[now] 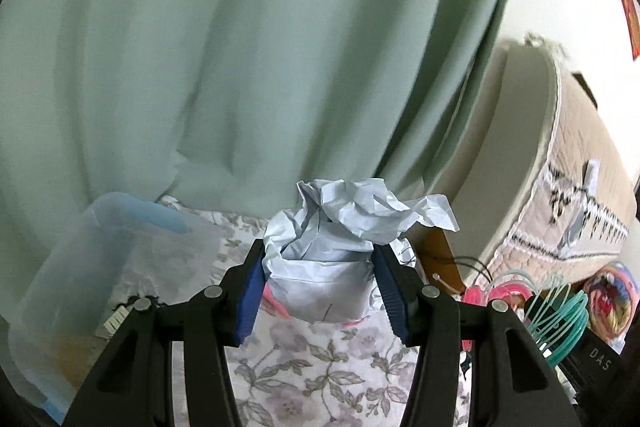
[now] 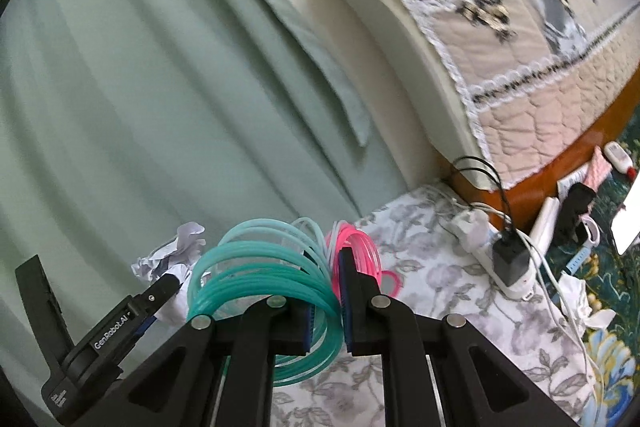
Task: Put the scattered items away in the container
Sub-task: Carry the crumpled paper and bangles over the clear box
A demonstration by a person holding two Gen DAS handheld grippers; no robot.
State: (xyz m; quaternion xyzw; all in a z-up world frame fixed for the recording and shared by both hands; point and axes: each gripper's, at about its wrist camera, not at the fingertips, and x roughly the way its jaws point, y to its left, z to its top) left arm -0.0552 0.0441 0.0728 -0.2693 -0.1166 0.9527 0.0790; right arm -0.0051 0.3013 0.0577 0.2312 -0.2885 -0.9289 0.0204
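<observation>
Two grippers show, each loaded. Left wrist view: the left gripper (image 1: 320, 291) clamps a crumpled paper wad (image 1: 340, 251) between its blue pads, above the floral cloth (image 1: 304, 367); the clear container (image 1: 100, 267) stands at the left. Right wrist view: the right gripper (image 2: 326, 303) is pinched tight on teal and pink cord coils (image 2: 272, 291), with the left gripper (image 2: 120, 319) and paper wad (image 2: 172, 255) at the near left and a power strip (image 2: 492, 251) lying at the right.

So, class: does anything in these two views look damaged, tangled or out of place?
Yes. The left tool grips a badly crumpled paper wad. The right tool pinches loose teal loops and pink loops bunched together. The clear container sits off to the left.
</observation>
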